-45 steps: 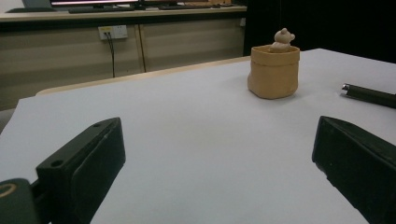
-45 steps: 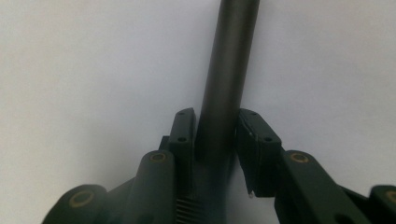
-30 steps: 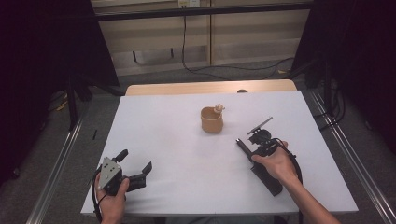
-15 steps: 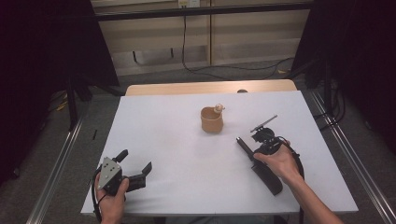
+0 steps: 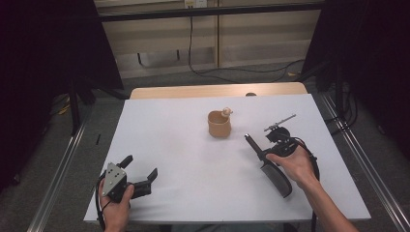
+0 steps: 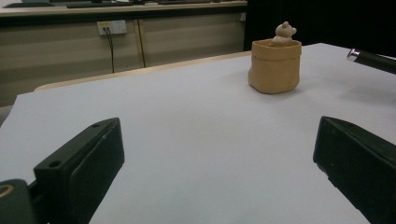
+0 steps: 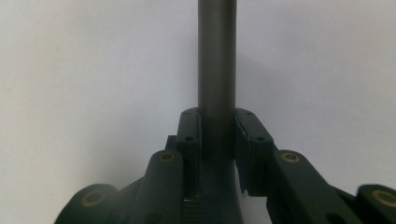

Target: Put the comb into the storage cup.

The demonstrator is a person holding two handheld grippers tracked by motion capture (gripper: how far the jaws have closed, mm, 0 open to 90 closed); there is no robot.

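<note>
On a white table point(image 5: 183, 159), the right gripper point(image 7: 217, 135) clamps the round handle of a black hairbrush point(image 5: 270, 166), its two pads pressing either side. The brush lies flat near the table's right side. The left gripper point(image 5: 140, 176) rests near the front left, jaws wide apart, nothing between. A tan pot point(image 5: 219, 124) stands mid-table.

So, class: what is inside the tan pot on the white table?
A small pale bear-like figure pokes above the tan pot's rim. The pot's wall hides its lower part and anything else inside.
</note>
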